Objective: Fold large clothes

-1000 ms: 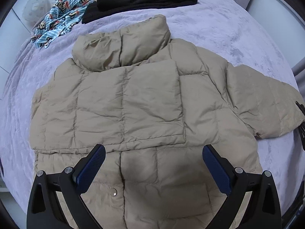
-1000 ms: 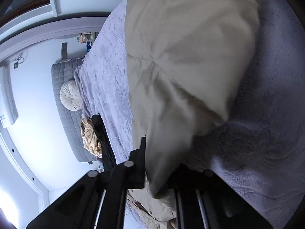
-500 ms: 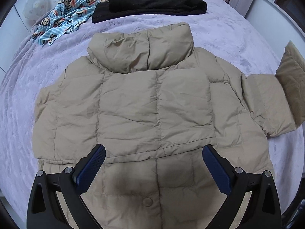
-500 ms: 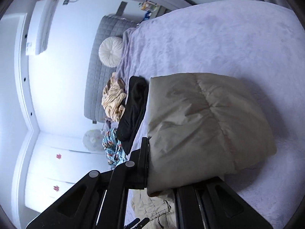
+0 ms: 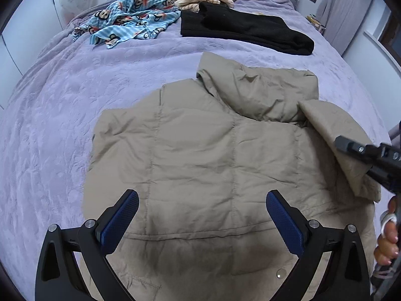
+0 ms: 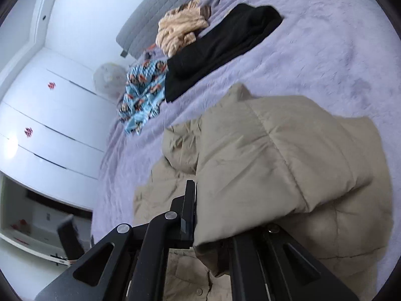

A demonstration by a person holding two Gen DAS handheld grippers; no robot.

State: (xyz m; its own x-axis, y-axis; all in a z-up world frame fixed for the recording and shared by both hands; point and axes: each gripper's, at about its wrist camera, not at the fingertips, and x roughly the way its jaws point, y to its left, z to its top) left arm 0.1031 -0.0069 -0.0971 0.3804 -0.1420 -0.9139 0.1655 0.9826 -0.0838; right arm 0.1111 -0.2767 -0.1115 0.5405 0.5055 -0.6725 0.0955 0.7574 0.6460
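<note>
The beige puffer jacket (image 5: 200,165) lies flat on the purple bed (image 5: 62,115); its right sleeve (image 5: 338,135), stretched out sideways a second ago, is now swung over the body, clenched in the right tongs (image 6: 213,228); the left tongs (image 5: 201,222) hover released; first fold nearly laid.

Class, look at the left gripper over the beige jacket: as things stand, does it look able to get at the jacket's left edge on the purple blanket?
Probably yes. The left gripper hangs open above the jacket, and nothing lies on that edge or the blanket beside it.
</note>
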